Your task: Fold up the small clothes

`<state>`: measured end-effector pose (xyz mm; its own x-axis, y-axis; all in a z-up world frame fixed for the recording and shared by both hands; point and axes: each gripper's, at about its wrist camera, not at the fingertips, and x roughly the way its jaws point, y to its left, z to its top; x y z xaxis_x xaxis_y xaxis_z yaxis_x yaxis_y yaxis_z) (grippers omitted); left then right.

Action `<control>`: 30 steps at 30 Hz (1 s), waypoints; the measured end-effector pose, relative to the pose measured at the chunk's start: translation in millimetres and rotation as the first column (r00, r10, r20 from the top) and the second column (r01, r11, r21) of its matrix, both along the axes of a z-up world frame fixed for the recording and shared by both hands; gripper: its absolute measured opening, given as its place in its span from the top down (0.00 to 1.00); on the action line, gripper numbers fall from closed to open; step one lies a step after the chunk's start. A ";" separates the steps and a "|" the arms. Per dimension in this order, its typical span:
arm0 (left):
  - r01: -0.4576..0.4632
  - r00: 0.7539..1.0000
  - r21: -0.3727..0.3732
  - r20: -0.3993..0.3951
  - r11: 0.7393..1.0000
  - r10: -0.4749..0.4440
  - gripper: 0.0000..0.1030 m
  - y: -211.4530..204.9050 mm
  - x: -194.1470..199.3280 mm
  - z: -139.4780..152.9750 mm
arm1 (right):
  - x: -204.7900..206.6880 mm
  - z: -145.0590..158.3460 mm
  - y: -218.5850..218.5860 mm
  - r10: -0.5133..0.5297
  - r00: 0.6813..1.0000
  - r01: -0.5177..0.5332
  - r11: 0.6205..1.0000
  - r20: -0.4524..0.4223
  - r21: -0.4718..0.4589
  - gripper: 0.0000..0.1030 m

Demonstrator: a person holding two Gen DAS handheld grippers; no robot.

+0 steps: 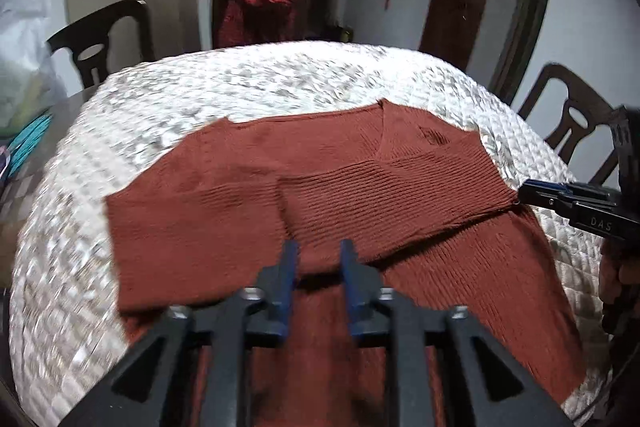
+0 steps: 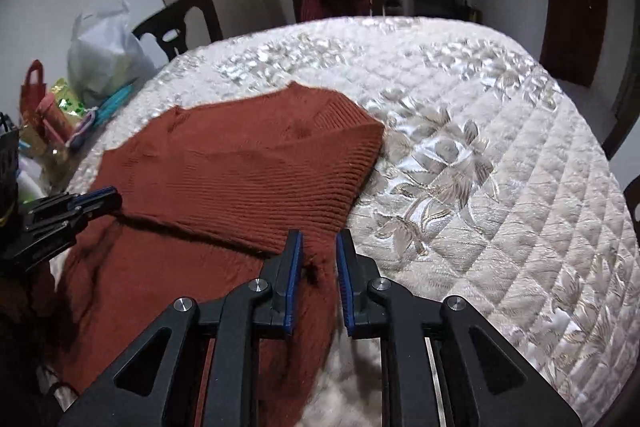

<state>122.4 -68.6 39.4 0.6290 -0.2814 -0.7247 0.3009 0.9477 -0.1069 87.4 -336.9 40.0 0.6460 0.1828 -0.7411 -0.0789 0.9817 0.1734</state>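
Two grippers hover over the rust sweater [image 1: 248, 195] on the quilted table [image 1: 280, 75]; the left gripper [image 1: 318, 255] and right gripper [image 2: 319, 247] stand slightly apart, gripping nothing, above its folded-over sleeve.

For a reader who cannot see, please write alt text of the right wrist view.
A rust-red knitted sweater lies partly folded on a white quilted table cover. The right gripper straddles its edge; the left gripper is at the fold's left end.

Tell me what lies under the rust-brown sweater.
The rust-brown sweater lies on a white quilted cloth with a floral pattern, which covers the round table. Its folded-over sleeve hides part of the body. The tabletop itself is covered.
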 end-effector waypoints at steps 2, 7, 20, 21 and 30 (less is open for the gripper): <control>-0.030 0.999 -0.031 0.010 0.999 0.031 0.64 12.4 -11.2 3.5 | -10.9 5.3 0.3 0.000 1.000 0.000 1.000 0.021 0.014 0.82; -0.101 0.995 -0.036 0.018 0.994 0.101 0.64 40.6 -35.1 4.8 | -24.8 10.7 7.3 0.019 0.999 -0.021 0.999 0.045 0.045 0.82; -0.192 0.981 -0.054 0.015 0.980 0.193 0.64 73.4 -85.7 -6.8 | -67.5 3.4 25.2 0.073 0.996 -0.076 0.994 0.044 0.074 0.72; -0.192 0.981 -0.062 0.013 0.980 0.193 0.62 74.3 -90.4 -7.7 | -71.4 1.7 27.7 0.079 0.996 -0.082 0.994 0.041 0.073 0.72; -0.190 0.982 -0.056 0.004 0.980 0.190 0.58 72.9 -121.2 -14.1 | -96.6 -9.6 31.8 0.077 0.997 -0.078 0.994 0.014 0.076 0.64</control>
